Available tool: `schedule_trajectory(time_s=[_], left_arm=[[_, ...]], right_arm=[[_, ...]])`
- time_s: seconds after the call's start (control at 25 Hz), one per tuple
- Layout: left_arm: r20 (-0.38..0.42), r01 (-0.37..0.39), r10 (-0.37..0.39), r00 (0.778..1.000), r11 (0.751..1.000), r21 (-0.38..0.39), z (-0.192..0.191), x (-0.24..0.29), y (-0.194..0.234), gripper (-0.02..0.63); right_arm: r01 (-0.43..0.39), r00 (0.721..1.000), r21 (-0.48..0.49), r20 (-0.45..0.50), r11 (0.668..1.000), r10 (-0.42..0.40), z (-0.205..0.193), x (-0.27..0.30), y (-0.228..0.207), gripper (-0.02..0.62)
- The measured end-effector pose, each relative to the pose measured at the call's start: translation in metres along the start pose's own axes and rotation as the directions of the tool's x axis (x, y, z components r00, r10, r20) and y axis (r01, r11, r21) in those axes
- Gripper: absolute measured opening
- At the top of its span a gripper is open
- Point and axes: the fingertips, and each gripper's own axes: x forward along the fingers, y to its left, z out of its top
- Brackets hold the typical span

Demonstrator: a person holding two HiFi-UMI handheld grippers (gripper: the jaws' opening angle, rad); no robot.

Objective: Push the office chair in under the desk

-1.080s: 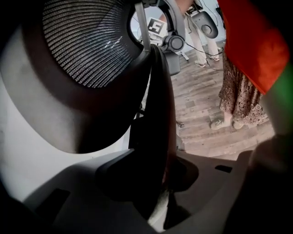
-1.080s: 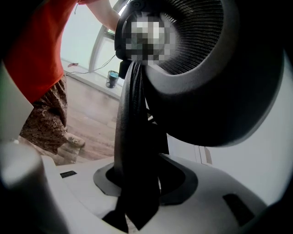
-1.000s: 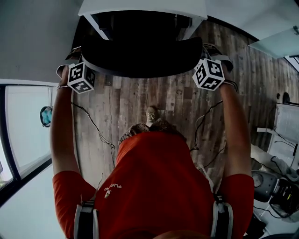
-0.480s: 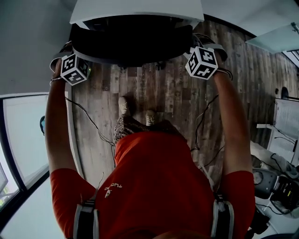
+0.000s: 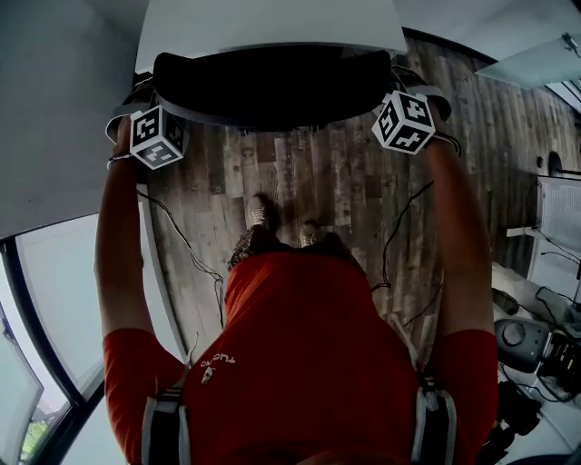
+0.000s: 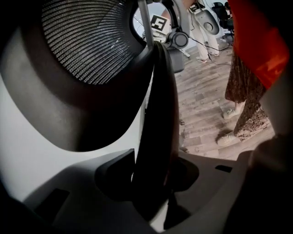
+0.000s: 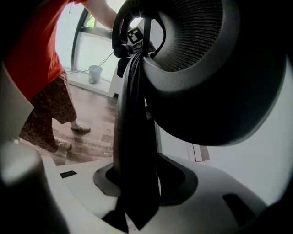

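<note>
Both shoes [image 5: 310,238] have stepped further up the wooden floor [image 5: 309,173] since a second ago, and the window [image 5: 54,300] at the left has slid down the head view, so the person has walked forward behind the chair [image 5: 268,86].

The arms [image 5: 118,254] reach straight out. The left gripper [image 6: 153,183] pinches the dark rim at one side of the backrest [image 6: 87,41], and the right gripper [image 7: 137,183] pinches the rim at the other side. Neither has let go or shifted along the rim during the push.

A second ago the desk's legs and a dark space showed beyond the backrest. Now the white desk [image 5: 272,23] comes right down to the backrest's far edge, so the chair looks almost fully in, with little or nothing left to push.

The seat, base and wheels are out of sight below the desk top and the backrest. Whether the backrest touches the desk's front edge or stops just short cannot be told. In the head view the jaw tips are hidden by the marker cubes [image 5: 404,123] and the rim. Both gripper views are dark near the pads, and the desk's far side is cut off at the top.
</note>
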Motion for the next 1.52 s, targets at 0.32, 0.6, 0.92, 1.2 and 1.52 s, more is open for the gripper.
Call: schedule_trajectory(time_s=[0.32, 0.6, 0.92, 1.2, 1.52], left_arm=[[0.042, -0.018, 0.017, 0.999, 0.999, 0.034, -0.004, 0.022, 0.038, 0.155], [0.068, -0.057, 0.054, 0.996, 0.998, 0.040, 0.006, 0.018, 0.032, 0.160], [0.072, -0.128, 0.128, 0.989, 0.992, -0.002, 0.011, 0.008, 0.028, 0.239], [0.056, -0.223, 0.223, 0.973, 0.975, -0.022, 0.006, -0.023, 0.027, 0.265], [0.082, -0.287, 0.299, 0.951, 0.948, -0.138, 0.004, -0.066, 0.021, 0.272]], right_arm=[[-0.019, 0.999, 0.037, -0.047, 0.999, 0.021, -0.009, 0.021, -0.033, 0.168], [-0.016, 0.999, 0.031, -0.045, 0.999, 0.017, -0.018, 0.017, -0.029, 0.167], [0.017, 1.000, 0.027, -0.011, 1.000, -0.016, -0.012, 0.011, -0.026, 0.201], [0.035, 0.999, 0.002, -0.022, 0.999, -0.035, -0.021, -0.008, -0.023, 0.224], [0.114, 0.993, 0.013, 0.032, 0.993, -0.115, -0.018, -0.048, -0.023, 0.244]])
